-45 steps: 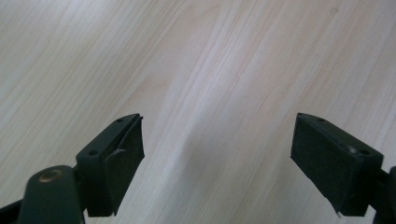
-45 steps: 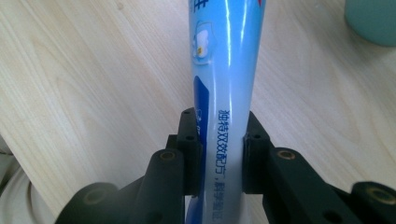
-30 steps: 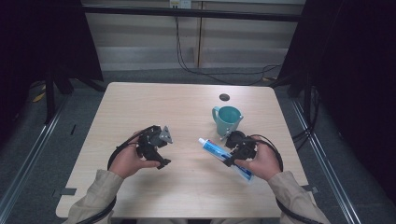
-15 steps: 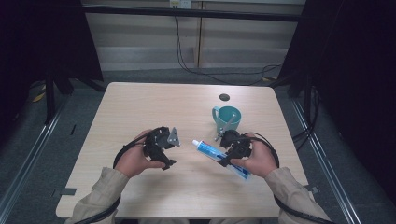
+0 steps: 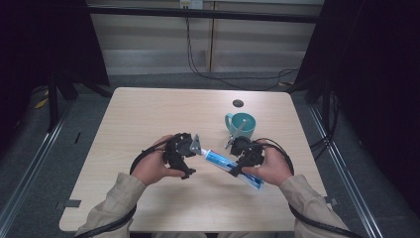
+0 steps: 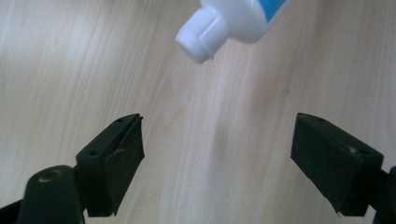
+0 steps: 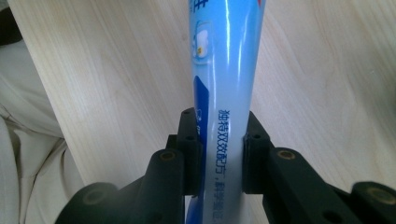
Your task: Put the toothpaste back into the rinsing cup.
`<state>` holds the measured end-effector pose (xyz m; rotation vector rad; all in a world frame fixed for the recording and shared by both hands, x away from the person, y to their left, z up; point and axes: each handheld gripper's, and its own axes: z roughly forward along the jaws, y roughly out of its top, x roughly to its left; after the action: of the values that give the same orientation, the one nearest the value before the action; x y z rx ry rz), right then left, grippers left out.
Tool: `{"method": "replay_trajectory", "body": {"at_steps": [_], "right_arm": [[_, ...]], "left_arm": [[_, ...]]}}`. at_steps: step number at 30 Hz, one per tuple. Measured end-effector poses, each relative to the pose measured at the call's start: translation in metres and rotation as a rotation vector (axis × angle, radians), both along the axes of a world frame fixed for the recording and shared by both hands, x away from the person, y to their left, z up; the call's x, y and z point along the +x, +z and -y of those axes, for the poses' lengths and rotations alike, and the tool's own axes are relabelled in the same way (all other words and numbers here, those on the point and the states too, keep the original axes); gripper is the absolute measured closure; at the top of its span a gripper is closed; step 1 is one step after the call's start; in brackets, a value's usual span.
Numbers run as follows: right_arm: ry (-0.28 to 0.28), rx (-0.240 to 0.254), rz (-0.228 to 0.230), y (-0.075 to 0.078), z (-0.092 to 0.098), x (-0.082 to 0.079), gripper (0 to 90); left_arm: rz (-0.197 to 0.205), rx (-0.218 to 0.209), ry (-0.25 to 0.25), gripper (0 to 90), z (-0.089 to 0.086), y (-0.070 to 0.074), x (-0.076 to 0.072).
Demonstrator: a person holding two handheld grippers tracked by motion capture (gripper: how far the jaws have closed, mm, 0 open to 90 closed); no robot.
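A blue and white toothpaste tube [image 5: 224,161] hangs just above the table, its white cap [image 5: 204,153] pointing left. My right gripper [image 5: 238,165] is shut on the tube's middle; in the right gripper view the jaws of the right gripper [image 7: 219,149] squeeze the tube [image 7: 225,70] from both sides. My left gripper [image 5: 194,151] sits just left of the cap. Seen in the left gripper view, the left gripper [image 6: 219,158] is open with only bare wood between its jaws, and the cap [image 6: 201,35] hangs ahead of them, apart.
A teal mug [image 5: 242,127] with a thin grey stick leaning in it stands just behind my right hand. A small dark round thing [image 5: 238,103] lies farther back on the wooden table [image 5: 148,114]. Sleeves and cables trail toward the front edge.
My left gripper has moved right, closing in on the tube's cap. The right gripper has shifted the tube a little to the left and keeps its grip.
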<state>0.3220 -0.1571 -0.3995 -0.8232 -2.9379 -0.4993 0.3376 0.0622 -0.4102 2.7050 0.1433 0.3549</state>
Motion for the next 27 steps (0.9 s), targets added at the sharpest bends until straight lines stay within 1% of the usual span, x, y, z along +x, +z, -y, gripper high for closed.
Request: {"method": "replay_trajectory", "body": {"at_steps": [1, 2, 3, 4, 6, 7, 8, 9, 10, 11, 12, 13, 14, 15, 16, 17, 18, 19, 20, 21, 24, 25, 26, 27], "right_arm": [[0.007, 0.005, -0.001, 0.000, -0.001, 0.000, 74.4], [0.002, 0.002, -0.007, 0.000, -0.002, 0.000, 74.4], [0.009, 0.005, -0.008, 0.000, -0.004, 0.000, 74.4], [0.009, 0.005, -0.008, 0.000, -0.004, 0.000, 74.4], [0.011, 0.014, -0.002, 0.001, -0.005, 0.000, 74.4], [0.014, 0.009, -0.005, 0.002, -0.006, 0.000, 74.4], [0.020, 0.017, -0.007, 0.001, -0.007, 0.000, 74.4], [0.017, 0.013, -0.010, 0.002, -0.008, 0.000, 74.4], [0.026, 0.009, -0.008, 0.001, -0.009, 0.000, 74.4], [0.027, 0.008, -0.021, 0.001, -0.011, -0.001, 74.4], [0.031, 0.000, -0.018, 0.001, -0.012, -0.001, 74.4], [0.039, 0.002, -0.010, 0.000, -0.012, -0.001, 74.4], [0.035, 0.003, -0.015, 0.000, -0.013, -0.001, 74.4], [0.039, 0.002, -0.014, 0.000, -0.013, -0.001, 74.4], [0.042, 0.003, -0.010, 0.000, -0.013, -0.001, 74.4], [0.034, 0.005, -0.020, 0.000, -0.014, -0.001, 74.4], [0.038, 0.008, -0.023, 0.000, -0.014, 0.000, 74.3], [0.034, 0.011, -0.023, 0.000, -0.014, 0.000, 74.3], [0.035, 0.013, -0.026, -0.001, -0.015, 0.001, 74.3], [0.035, 0.012, -0.027, -0.002, -0.016, 0.001, 74.3], [0.032, 0.009, -0.031, -0.003, -0.017, 0.001, 74.3], [0.036, 0.008, -0.033, -0.003, -0.018, 0.001, 74.3], [0.041, 0.012, -0.033, -0.004, -0.018, 0.002, 74.3], [0.046, 0.016, -0.032, -0.004, -0.018, 0.002, 74.3]], "left_arm": [[0.004, 0.004, -0.009, 16.9, 0.001, 0.000, 0.000], [0.006, 0.006, -0.011, 16.9, 0.003, 0.001, 0.000], [0.005, 0.006, -0.005, 16.9, 0.004, 0.001, -0.001], [0.016, 0.007, -0.012, 16.9, 0.005, 0.001, -0.001], [0.023, -0.004, -0.014, 16.9, 0.006, 0.003, -0.002], [0.019, -0.014, -0.009, 16.9, 0.007, 0.004, -0.003], [0.023, -0.013, -0.013, 16.9, 0.008, 0.004, -0.003], [0.024, -0.013, -0.016, 16.9, 0.009, 0.005, -0.003], [0.022, -0.010, -0.016, 16.9, 0.010, 0.005, -0.004], [0.024, -0.009, -0.020, 16.9, 0.011, 0.005, -0.003], [0.023, -0.011, -0.020, 16.9, 0.011, 0.006, -0.003], [0.027, -0.010, -0.024, 16.9, 0.011, 0.005, -0.003], [0.025, -0.008, -0.030, 16.9, 0.012, 0.005, -0.002], [0.024, -0.009, -0.019, 16.9, 0.012, 0.003, -0.003], [0.030, -0.009, -0.025, 16.9, 0.013, 0.003, -0.004], [0.035, -0.009, -0.040, 16.9, 0.013, 0.003, -0.004], [0.033, -0.020, -0.033, 16.9, 0.014, 0.002, -0.005], [0.035, -0.015, -0.040, 16.9, 0.014, 0.002, -0.005], [0.036, -0.021, -0.038, 16.9, 0.015, 0.002, -0.006], [0.038, -0.018, -0.050, 17.1, 0.015, 0.002, -0.006], [0.039, -0.021, -0.054, 18.0, 0.015, 0.001, -0.007], [0.039, -0.029, -0.053, 18.5, 0.016, 0.000, -0.008], [0.040, -0.024, -0.063, 19.5, 0.016, 0.000, -0.008], [0.043, -0.024, -0.062, 19.9, 0.016, 0.000, -0.009]]}}
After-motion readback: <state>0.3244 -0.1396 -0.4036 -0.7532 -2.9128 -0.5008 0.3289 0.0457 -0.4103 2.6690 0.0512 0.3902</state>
